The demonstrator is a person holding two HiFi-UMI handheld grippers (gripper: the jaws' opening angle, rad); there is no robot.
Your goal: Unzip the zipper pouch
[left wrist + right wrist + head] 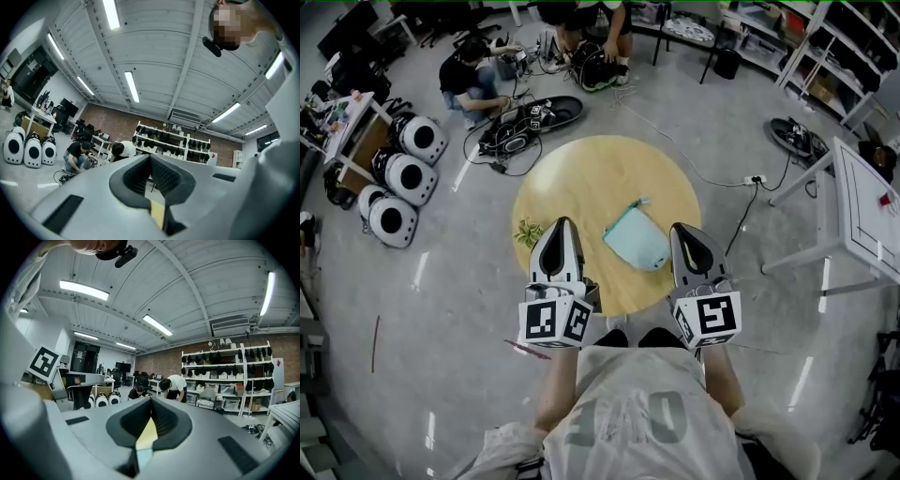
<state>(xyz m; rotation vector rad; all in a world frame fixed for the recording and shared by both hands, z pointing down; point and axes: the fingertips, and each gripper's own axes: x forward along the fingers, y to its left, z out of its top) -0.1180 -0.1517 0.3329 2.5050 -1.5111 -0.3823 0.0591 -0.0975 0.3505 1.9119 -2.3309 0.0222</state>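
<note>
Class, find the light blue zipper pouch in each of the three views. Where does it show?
Head view: the zipper pouch lies on the round table, toward its near edge.
Left gripper view: not in it.
Right gripper view: probably the pale blue sliver low in the jaw gap.
Shared landmark: the white pod carriers on the floor.

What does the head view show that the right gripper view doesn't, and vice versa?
Head view only: the zipper pouch in full on the round table, apart from the left tool and right tool. Right gripper view only: ceiling lights, shelving against a brick wall, the right tool's jaws shut on nothing. Both: the white pods on the floor, the crouching person, and the round table, a sliver in the gripper view.
</note>
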